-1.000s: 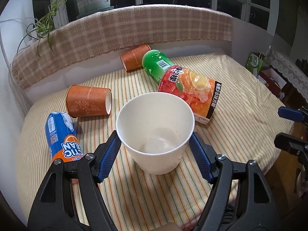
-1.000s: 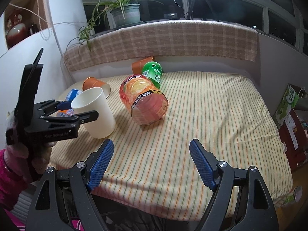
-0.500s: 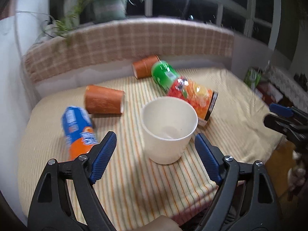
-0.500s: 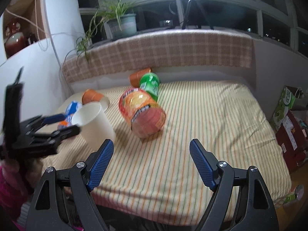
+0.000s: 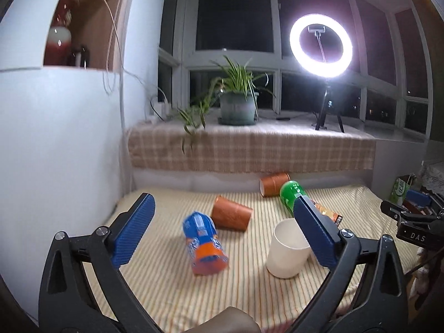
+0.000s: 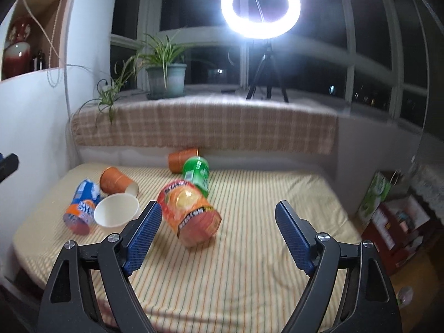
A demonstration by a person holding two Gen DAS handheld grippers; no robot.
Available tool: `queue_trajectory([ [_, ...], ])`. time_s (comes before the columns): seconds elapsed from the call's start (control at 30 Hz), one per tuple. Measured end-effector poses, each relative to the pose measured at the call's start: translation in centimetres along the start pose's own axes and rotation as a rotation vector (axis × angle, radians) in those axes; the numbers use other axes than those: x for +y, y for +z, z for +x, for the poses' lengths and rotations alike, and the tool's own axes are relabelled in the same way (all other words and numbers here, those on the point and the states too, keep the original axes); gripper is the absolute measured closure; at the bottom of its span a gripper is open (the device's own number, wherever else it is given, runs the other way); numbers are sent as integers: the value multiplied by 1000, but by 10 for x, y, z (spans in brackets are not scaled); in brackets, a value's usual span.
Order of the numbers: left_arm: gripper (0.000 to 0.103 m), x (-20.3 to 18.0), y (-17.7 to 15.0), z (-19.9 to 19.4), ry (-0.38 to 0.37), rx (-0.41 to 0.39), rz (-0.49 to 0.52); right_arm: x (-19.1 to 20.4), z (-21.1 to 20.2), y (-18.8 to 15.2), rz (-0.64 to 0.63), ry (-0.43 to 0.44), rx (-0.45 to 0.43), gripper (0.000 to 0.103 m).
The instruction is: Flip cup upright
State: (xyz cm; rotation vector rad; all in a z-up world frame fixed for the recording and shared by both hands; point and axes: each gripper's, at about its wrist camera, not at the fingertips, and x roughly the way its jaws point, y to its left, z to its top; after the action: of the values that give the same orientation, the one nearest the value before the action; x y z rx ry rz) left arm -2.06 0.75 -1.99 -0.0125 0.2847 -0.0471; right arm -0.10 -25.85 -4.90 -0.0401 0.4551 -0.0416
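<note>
A night-dark bay window with a lit ring light (image 5: 321, 45) on a tripod and a potted spider plant (image 5: 236, 102) on the checked sill cover backs a table under a striped cloth (image 6: 263, 194). On this cloth we see the white cup (image 5: 288, 247) standing upright, mouth up, near the front left part of the surface; in the right wrist view the same cup (image 6: 116, 210) shows its open rim. Just beside it lies a blue-and-orange can (image 5: 204, 242) on its side. Behind these, an orange paper cup (image 5: 231, 217) lies on its side, and a second orange cup (image 5: 273, 184) lies by the back edge, next to a green bottle (image 6: 196, 172) with an orange label, also lying down. We note the left gripper (image 5: 222, 236) with its jaws spread wide and holding nothing, raised back from the white cup. The right gripper (image 6: 217, 238) likewise has its jaws wide apart and empty, above the cloth near the bottle
</note>
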Motion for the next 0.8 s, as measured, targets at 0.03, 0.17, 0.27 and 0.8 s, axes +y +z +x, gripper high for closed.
queue_trajectory([
  [0.03, 1, 0, 1, -3, 4, -13, 2, 3, -3, 2, -4, -10, -15, 18],
  [0.17, 0, -5, 0, -9, 1, -25, 15, 5, -10, 5, 9, -19, -46, 13],
  [0.27, 0, -9, -2, -11, 3, -31, 31, 5, -12, 6, 15, -32, -63, 7],
  [0.8, 0, -18, -7, -13, 2, 4, 57, 4, -16, 9, 30, -52, -93, 5],
])
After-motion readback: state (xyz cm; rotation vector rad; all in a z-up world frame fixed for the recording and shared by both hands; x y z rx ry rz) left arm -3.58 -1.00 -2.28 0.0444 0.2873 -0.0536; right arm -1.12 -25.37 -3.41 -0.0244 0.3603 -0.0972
